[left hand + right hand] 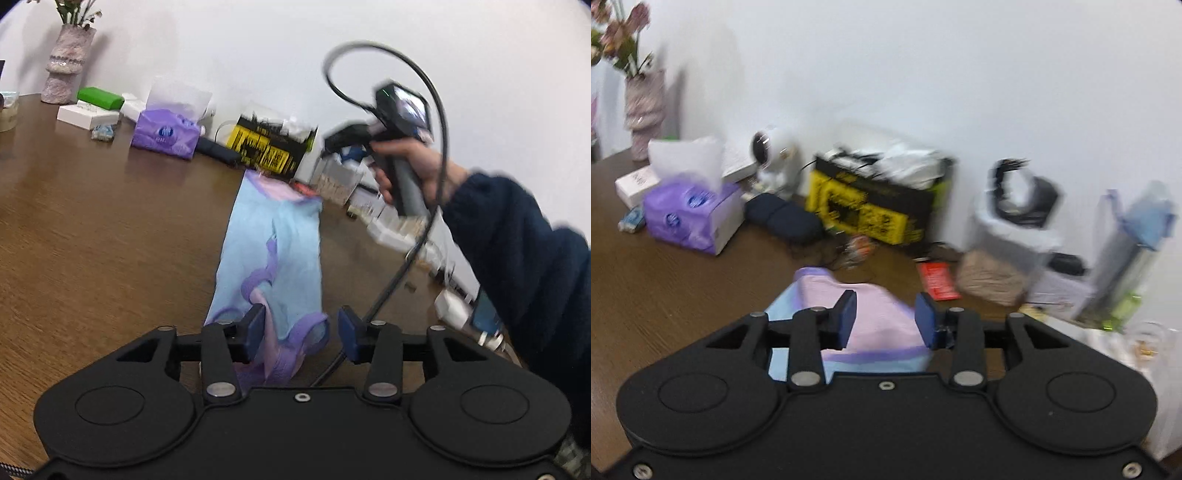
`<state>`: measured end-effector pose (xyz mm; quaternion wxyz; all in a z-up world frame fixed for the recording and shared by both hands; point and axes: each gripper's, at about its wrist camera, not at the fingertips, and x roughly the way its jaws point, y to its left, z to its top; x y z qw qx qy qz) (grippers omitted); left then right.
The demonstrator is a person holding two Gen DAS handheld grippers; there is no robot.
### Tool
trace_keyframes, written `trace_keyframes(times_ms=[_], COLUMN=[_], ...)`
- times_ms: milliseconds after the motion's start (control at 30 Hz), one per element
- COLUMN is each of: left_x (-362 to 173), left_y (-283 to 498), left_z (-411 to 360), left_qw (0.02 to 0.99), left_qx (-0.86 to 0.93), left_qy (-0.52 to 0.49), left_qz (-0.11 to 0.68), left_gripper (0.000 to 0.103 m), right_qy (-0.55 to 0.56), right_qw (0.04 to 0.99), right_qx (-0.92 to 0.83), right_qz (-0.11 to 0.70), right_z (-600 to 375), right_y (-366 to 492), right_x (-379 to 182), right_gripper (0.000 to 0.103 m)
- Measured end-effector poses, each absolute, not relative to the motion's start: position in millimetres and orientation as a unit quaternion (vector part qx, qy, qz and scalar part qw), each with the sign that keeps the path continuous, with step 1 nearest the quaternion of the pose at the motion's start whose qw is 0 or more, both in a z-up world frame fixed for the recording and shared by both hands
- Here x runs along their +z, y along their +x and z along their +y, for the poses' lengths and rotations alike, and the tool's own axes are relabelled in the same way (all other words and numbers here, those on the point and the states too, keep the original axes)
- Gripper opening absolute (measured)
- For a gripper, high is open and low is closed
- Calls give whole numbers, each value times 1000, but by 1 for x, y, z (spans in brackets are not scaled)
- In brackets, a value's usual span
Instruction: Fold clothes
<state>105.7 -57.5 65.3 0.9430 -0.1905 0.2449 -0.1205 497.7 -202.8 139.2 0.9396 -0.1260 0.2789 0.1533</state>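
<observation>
Across the middle of the left wrist frame, a light blue garment lies as a long narrow strip on the brown table.

Its purple-trimmed near end sits between the spread fingers of the left gripper, touching or overlapping the left pad, with a clear gap at the right one, so nothing looks pinched. At the upper right of that frame a hand in a dark sleeve holds the right gripper in the air; its own view, blurred, shows the fingers wide apart above the pink and purple far end of the cloth, gripping nothing. Judging by the narrow, layered shape, the sides seem already folded in; folding the strip along its length appears to remain. A tissue box and clutter line the wall.
</observation>
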Motion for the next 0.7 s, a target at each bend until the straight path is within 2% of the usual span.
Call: trace_keyframes(times_ms=[100,133,200,367,533,600,633,700], left_x=[67,64,62,65,83,92,91,92], left_y=[103,105,105,94,84,94,99,116], left_z=[-60,-66,-69,-66,-25,-12,-11,-12], left_qw=[942,937,931,918,916,923,926,929], left_qx=[-138,-151,-167,-238,-296,-289,-283,-275], left_qy=[-188,-171,-155,-109,-109,-98,-93,-80], left_qz=[240,265,284,299,249,233,232,236], left_gripper=[51,51,51,51,51,51,51,51], right_qy=[-131,-133,-143,-180,-233,-242,-244,-254], right_qw=[928,923,911,872,823,802,794,776], right_qx=[190,210,253,372,487,517,527,537], right_qz=[291,294,292,263,178,177,180,212], right_z=[-222,-228,-236,-252,-253,-242,-238,-222], right_y=[469,453,424,340,254,234,230,231], right_x=[140,139,133,107,93,88,86,76], right_gripper=[45,47,62,62,62,50,47,37])
